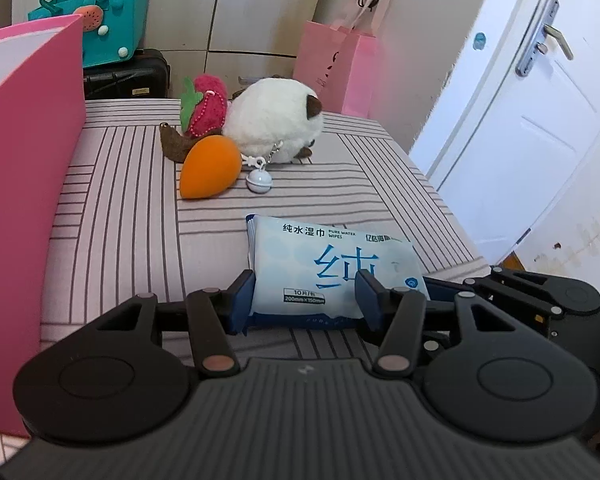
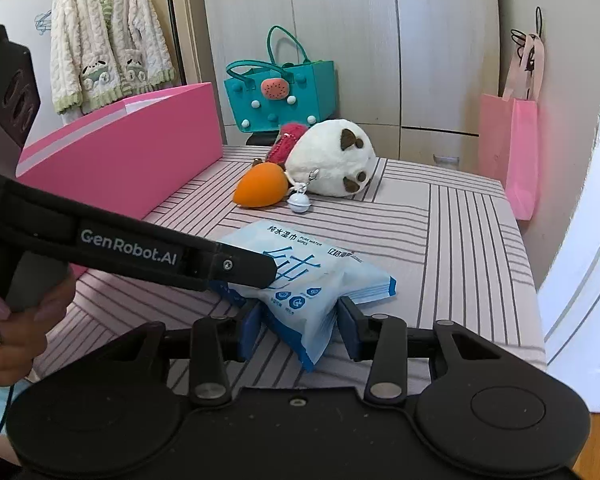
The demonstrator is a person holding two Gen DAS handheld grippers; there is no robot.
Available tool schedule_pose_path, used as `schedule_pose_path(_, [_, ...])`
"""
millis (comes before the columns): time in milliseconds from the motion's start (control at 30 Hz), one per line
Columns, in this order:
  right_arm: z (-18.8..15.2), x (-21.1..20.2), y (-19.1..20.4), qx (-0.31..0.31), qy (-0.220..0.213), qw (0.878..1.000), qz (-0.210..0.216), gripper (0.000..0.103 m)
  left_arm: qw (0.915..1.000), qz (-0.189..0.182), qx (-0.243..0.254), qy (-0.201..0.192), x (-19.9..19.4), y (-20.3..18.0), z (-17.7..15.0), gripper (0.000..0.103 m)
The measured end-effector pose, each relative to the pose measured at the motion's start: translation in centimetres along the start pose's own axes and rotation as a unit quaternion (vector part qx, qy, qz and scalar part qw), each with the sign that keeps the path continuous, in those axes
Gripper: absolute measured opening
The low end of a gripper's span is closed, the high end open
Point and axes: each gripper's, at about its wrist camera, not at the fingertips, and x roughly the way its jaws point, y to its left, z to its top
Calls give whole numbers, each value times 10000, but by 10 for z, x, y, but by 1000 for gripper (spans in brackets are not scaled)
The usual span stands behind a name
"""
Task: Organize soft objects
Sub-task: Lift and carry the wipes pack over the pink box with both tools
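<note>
Both tongs are on the wet wipes pack (image 1: 332,268): the left gripper (image 1: 306,298) pinches its near edge between the blue pads, and the right gripper (image 2: 296,322) squeezes a corner so the wrapper wrinkles. Whether the pack is lifted from the striped bed cover (image 1: 120,208) I cannot tell. Beyond the pack lie the orange sponge (image 1: 210,168), a small bell (image 1: 259,180), the strawberry plush (image 1: 204,110) and the white plush toy (image 1: 274,120), all touching in one heap. To the left of the pack stands the pink box (image 2: 132,152); its inside is hidden. I judge that sorting has hardly begun, four items wait.
</note>
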Motion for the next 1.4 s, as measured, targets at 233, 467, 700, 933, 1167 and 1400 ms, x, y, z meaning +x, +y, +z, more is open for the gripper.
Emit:
schedule_pose_path(233, [-6, -22, 10, 117, 1, 9998, 144, 47, 9984, -311, 348, 309, -25, -1, -1, 52])
schedule_pose_path(467, [-7, -37, 20, 178, 65, 9993, 312, 47, 9969, -440, 412, 507, -48, 1, -5, 52])
schedule_pose_path(700, [-7, -51, 34, 61, 143, 9988, 454, 47, 9953, -545, 346, 716, -70, 6, -8, 52])
schedule_pose_path(933, [-18, -62, 51, 213, 131, 9977, 624, 47, 9965, -301, 267, 739, -93, 6, -24, 52])
schedule_pose_path(1167, [-17, -80, 82, -148, 88, 9965, 822, 47, 9966, -141, 173, 797, -131, 12, -33, 52])
schedule_pose_path(1400, [-3, -88, 111, -297, 351, 9894, 1380, 47, 9928, -111, -301, 1155, -176, 40, -38, 52])
